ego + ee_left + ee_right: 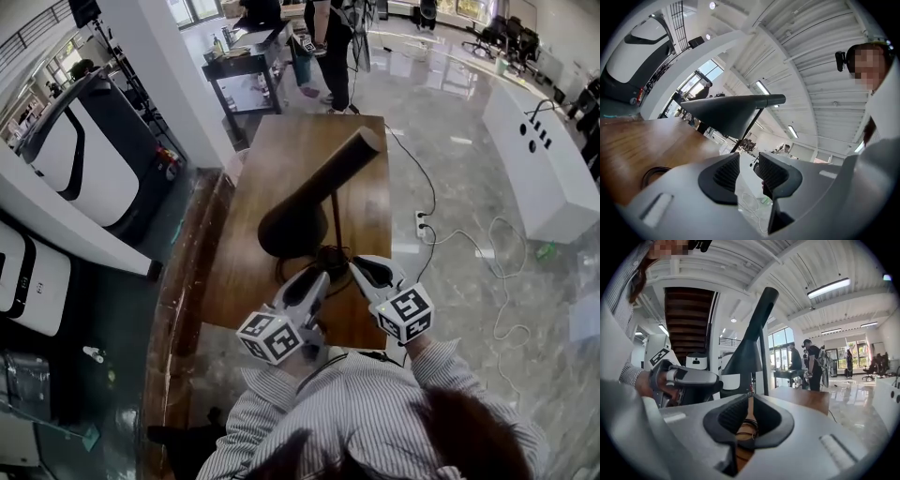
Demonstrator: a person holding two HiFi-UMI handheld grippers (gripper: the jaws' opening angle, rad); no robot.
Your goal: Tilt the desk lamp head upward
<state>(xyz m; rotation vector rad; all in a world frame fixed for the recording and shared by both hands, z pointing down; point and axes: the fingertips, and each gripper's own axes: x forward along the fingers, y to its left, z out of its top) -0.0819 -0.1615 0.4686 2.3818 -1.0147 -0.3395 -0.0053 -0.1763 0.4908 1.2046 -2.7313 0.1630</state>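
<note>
The lamp [319, 187] stands on the table [281, 141], toward its near end. Its stem [336, 220] rises from a base [314, 255] ringed by the cord [429, 202]. The head [751, 345] sits at a steep slant, with the wide shade end low and the narrow end high. The left gripper [749, 157] is level near the table's near edge, and its jaws stand apart with nothing between them. Only floor and background show through the gap. The right gripper [750, 401] is just beside it, with jaws drawn together to a thin slit and holding nothing. The table and cord are visible past its tips. Neither gripper touches the lamp, and both are short of the base. With the shade still facing down and no contact made, the tilt reads as not yet done and the step in hand as the approach, although a stand-off is equally possible. The next move calls for the open left gripper to go forward and up to the shade end and take the rim or body between its pads. The head should then be rotated about its joint on the stem so that the shade rises. The right gripper should steady the stem or base, opening first if it is to grip, because the tall lamp could tip or slide.
</note>
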